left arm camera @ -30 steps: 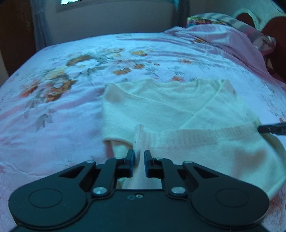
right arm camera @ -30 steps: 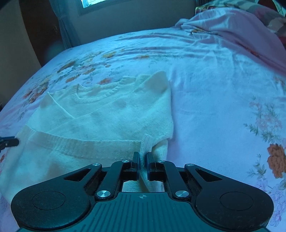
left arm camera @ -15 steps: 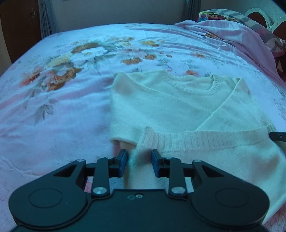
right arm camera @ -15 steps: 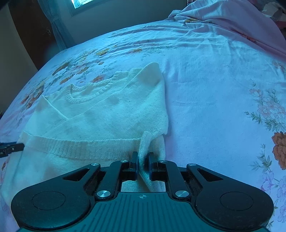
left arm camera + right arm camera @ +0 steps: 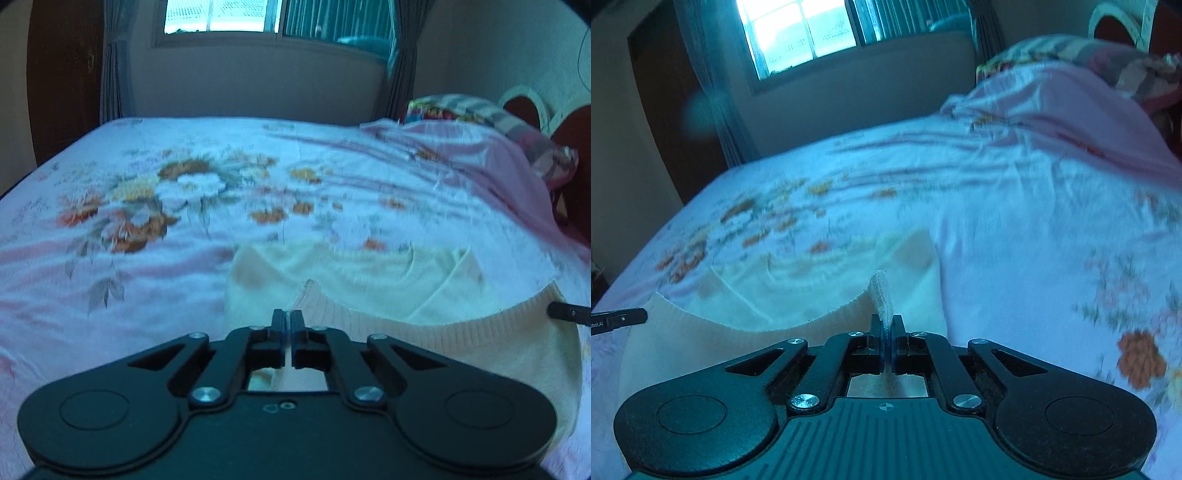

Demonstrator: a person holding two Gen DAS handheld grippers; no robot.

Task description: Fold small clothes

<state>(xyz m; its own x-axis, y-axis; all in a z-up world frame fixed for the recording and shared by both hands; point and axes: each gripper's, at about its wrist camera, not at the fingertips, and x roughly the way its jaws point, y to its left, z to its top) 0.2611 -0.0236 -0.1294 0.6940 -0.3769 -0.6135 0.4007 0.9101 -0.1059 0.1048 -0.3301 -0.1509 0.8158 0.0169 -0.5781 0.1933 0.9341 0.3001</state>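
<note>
Sweater (image 5: 424, 332), cream knit, lies on the floral bedsheet (image 5: 147, 221) straight ahead of both your grippers, its ribbed hem lifted toward you and the neckline end flat on the bed beyond.

Left gripper (image 5: 287, 317): jaws pressed together. The hem's left corner runs in just right of and under the tips; whether cloth is actually pinched between them, you cannot tell from this view.

Right gripper (image 5: 886, 325): jaws clamped on the hem's right corner, a tab of ribbed knit sticking up above the tips.

Between the two grippers the hem hangs in a shallow curve, raised off the folded body beneath. In the left wrist view the right gripper's tip shows at the far right edge against the hem; in the right wrist view the left gripper's tip shows at the far left.

Window (image 5: 805, 33) and curtains (image 5: 110, 81) beyond the bed's far end. Rumpled pink bedding (image 5: 1071, 110) ahead and to the right.
</note>
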